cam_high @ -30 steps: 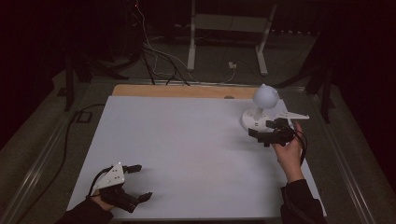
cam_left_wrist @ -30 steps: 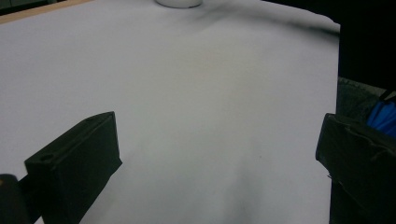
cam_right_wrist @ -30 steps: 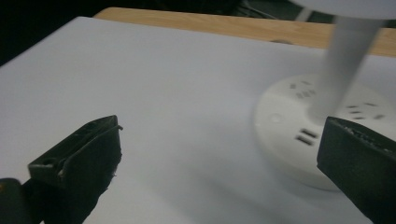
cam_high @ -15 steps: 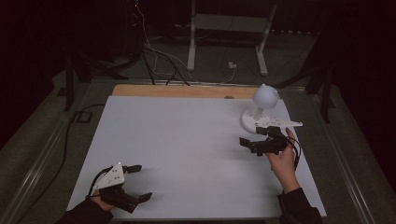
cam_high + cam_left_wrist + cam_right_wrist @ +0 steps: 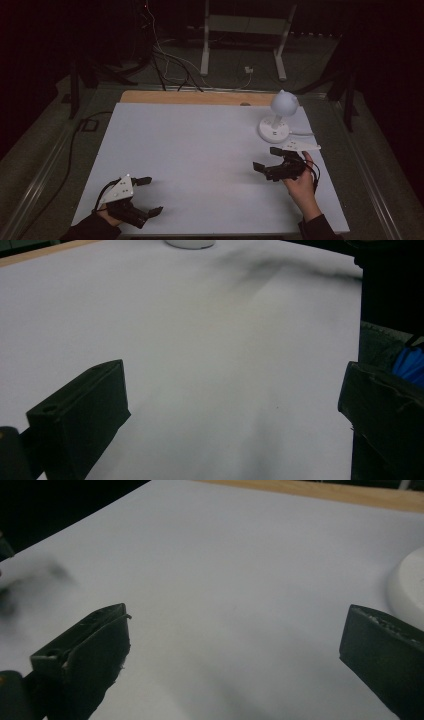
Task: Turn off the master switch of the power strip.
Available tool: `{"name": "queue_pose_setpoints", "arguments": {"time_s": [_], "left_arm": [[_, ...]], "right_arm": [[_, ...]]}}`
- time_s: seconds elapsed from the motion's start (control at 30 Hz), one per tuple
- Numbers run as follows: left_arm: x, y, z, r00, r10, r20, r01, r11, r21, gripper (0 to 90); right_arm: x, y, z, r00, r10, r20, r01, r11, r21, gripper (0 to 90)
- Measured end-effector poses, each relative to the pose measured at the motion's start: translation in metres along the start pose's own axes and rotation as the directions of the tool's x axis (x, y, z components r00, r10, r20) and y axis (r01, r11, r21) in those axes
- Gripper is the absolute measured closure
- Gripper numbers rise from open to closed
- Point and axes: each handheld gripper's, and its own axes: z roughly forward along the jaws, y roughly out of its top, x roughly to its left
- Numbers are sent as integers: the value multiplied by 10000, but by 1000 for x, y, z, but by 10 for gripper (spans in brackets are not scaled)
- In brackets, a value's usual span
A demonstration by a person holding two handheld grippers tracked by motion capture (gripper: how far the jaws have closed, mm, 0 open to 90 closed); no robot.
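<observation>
A small white lamp (image 5: 278, 116) with a round head and a disc base stands at the table's far right. My right gripper (image 5: 266, 159) hovers open over the white sheet (image 5: 200, 150), just in front of the lamp, with nothing between its jaws. The lamp's base (image 5: 410, 587) edges in at the right of the right gripper view. At the near left corner my left gripper (image 5: 150, 196) rests low, open and holding nothing. The lamp's base (image 5: 190, 243) sits far off at the top of the left gripper view.
A wooden strip (image 5: 190, 97) runs along the table's far edge. Behind it are cables (image 5: 165, 55) on the floor and a white stand (image 5: 242, 40). A cable (image 5: 75, 145) trails down the left side of the table.
My right gripper has drawn back from the lamp toward the near edge and slightly left. The left gripper has stayed put.
</observation>
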Motion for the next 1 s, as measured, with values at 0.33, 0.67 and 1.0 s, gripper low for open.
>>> {"name": "queue_pose_setpoints", "arguments": {"time_s": [0.33, 0.67, 1.0], "left_arm": [[0, 0, 0, 10000, 9, 13, -9, 10000, 9, 3], [-1, 0, 1, 10000, 26, 17, -26, 10000, 35, 3], [-1, 0, 1, 10000, 51, 28, -51, 10000, 48, 3]], "right_arm": [[15, -33, -1, 9978, -659, -34, 660, 9968, 454, 0], [21, -52, -7, 9934, -1124, 236, 1110, 9924, 539, 0], [27, -74, -15, 9823, -1823, 443, 1759, 9771, 1199, 0]]}}
